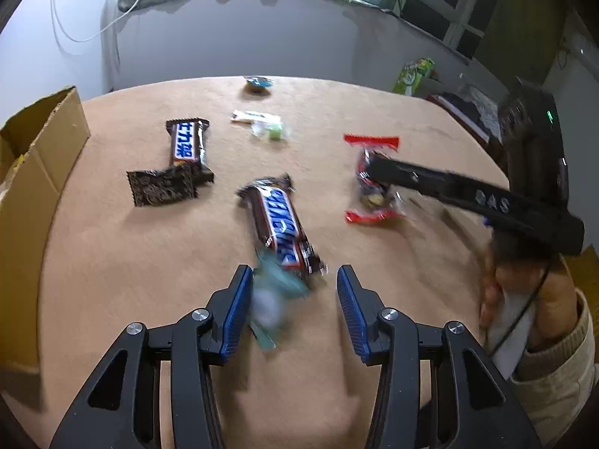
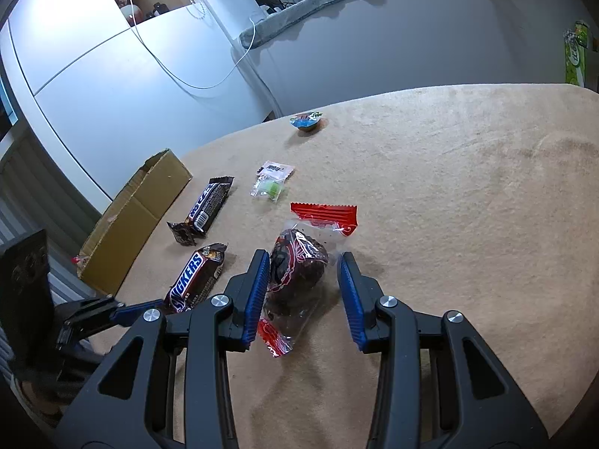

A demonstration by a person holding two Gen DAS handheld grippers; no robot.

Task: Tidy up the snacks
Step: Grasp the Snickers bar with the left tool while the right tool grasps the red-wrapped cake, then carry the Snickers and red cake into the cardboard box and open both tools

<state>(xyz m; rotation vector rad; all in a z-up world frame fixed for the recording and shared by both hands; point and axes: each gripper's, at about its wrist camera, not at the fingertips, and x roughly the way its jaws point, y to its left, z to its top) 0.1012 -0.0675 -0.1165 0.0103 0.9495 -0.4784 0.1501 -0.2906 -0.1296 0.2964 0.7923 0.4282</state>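
Snack, red-ended clear pouch [image 2: 299,265] mid-worktop [image 2: 468,224], lying between spread, unclosed right tongs [image 2: 304,292]: light, crinkly, slippery film, best pinched across its dark bulging middle; left tongs [image 1: 294,299] likewise released over a blurred teal sweet [image 1: 273,299] near a Snickers bar [image 1: 282,224].

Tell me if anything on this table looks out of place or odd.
One oddity: a blurred teal-wrapped candy between the open left gripper's fingers, overlapping the Snickers bar. It may be moving or falling. The other snacks simply lie scattered.

Motion-blurred teal candy [image 1: 275,299] beside fingers [image 1: 237,310]
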